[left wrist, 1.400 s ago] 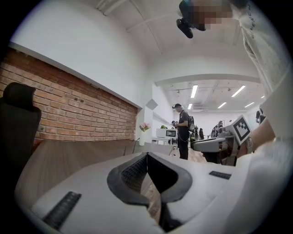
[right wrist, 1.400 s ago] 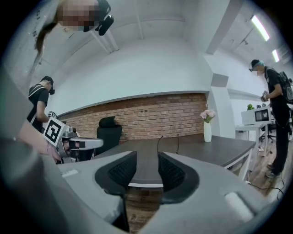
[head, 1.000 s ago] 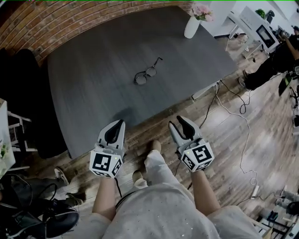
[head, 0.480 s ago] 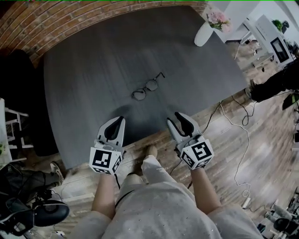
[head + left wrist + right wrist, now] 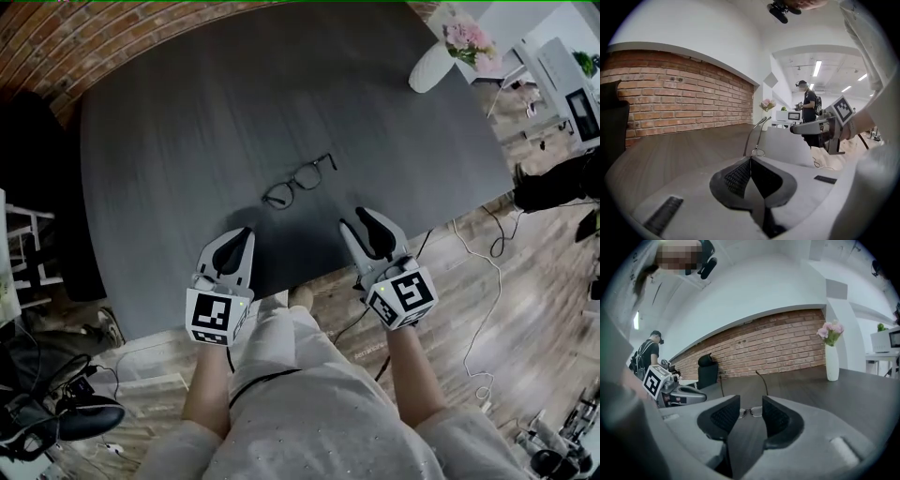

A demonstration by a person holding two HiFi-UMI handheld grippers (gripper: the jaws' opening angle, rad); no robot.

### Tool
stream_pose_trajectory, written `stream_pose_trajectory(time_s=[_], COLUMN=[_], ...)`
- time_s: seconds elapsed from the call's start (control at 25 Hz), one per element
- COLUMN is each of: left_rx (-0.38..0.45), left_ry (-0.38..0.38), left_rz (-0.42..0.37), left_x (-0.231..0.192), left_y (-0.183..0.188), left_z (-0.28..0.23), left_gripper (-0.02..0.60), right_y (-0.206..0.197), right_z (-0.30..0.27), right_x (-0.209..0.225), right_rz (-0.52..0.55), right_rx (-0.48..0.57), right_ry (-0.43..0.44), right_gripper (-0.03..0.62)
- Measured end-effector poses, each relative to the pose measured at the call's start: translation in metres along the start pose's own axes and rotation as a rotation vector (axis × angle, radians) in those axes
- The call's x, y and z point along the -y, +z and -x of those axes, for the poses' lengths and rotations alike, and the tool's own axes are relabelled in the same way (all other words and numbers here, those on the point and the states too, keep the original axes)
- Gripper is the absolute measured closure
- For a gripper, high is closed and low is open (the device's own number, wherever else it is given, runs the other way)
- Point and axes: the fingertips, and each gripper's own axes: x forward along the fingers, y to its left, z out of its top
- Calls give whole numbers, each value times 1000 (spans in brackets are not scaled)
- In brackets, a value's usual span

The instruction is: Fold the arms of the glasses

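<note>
Approach step. The glasses [image 5: 302,176] lie unfolded on the table [image 5: 169,131], untouched. The left gripper [image 5: 241,236] is clenched empty and the right gripper [image 5: 357,222] is released. Next, each must reach a temple arm.

Dim head view, strong fisheye bending, dark vignetted corners

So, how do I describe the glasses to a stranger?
Look at the big dark grey table by the brick wall. Near its front edge lie thin dark-rimmed glasses, arms unfolded; the only other item, a white flower vase, stands far off.
</note>
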Motion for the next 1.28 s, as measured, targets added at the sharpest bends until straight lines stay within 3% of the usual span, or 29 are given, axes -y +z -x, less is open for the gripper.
stream_pose_trajectory(time_s=[0.32, 0.64, 1.0, 1.08, 1.2, 1.28], left_rx=[-33, -86, -95, -110, -161, -170], left_ry=[15, -30, -8, -38, -146, -146], left_rz=[-60, -62, -29, -32, -93, -127], left_x=[-15, -13, -19, -11, 13, 19], left_y=[-5, -19, -23, -28, -38, -39], left_z=[-34, -53, -59, -59, -59, -63], left_gripper=[583, 583, 583, 583, 583, 583], right_y=[6, 10, 13, 12, 11, 11], right_z=[-41, -86, -117, -120, -122, -122], right_x=[28, 47, 42, 39, 38, 39], right_rz=[10, 46, 178, 201, 206, 205], right_rx=[-37, -65, -79, -84, -84, -86], right_ry=[15, 38, 85, 97, 101, 99], right_gripper=[457, 443, 434, 434, 434, 435])
